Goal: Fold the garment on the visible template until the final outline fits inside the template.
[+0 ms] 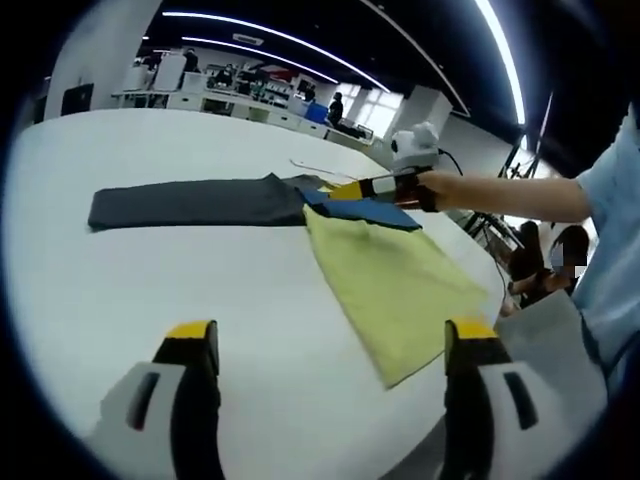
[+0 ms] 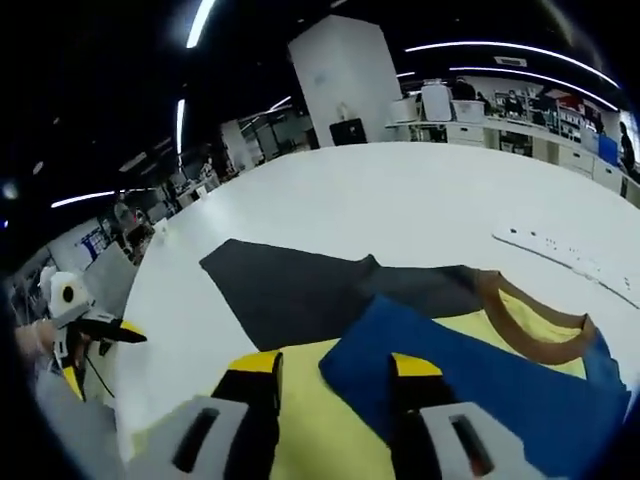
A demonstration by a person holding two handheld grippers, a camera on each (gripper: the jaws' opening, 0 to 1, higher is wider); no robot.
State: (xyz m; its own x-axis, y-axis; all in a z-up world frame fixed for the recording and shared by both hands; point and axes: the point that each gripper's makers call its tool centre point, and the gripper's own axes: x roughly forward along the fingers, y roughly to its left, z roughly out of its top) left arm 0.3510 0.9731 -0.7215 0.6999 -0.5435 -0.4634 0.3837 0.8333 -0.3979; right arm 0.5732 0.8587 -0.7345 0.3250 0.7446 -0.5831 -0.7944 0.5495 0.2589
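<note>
A yellow T-shirt (image 1: pixel 395 285) with blue sleeves (image 1: pixel 365 208) lies flat on the white table (image 1: pixel 120 300). Its brown collar (image 2: pixel 530 325) rests against a dark grey sheet (image 1: pixel 190 203) that stretches away to the left. In the left gripper view my left gripper (image 1: pixel 330 345) hangs open above the near table, short of the shirt's hem. A hand (image 1: pixel 455 188) holds my right gripper (image 1: pixel 350 188) low at the blue sleeve by the collar. In the right gripper view my right gripper (image 2: pixel 335 365) stands open, its jaws either side of the blue sleeve (image 2: pixel 450 395) edge and yellow cloth (image 2: pixel 310 420).
A white strip (image 2: pixel 570 260) lies on the table beyond the collar. The table's round edge (image 1: pixel 490 270) runs close past the shirt, with a seated person (image 1: pixel 545 262) just beyond it. Desks (image 1: pixel 210 100) and a white pillar (image 2: pixel 345 80) stand far off.
</note>
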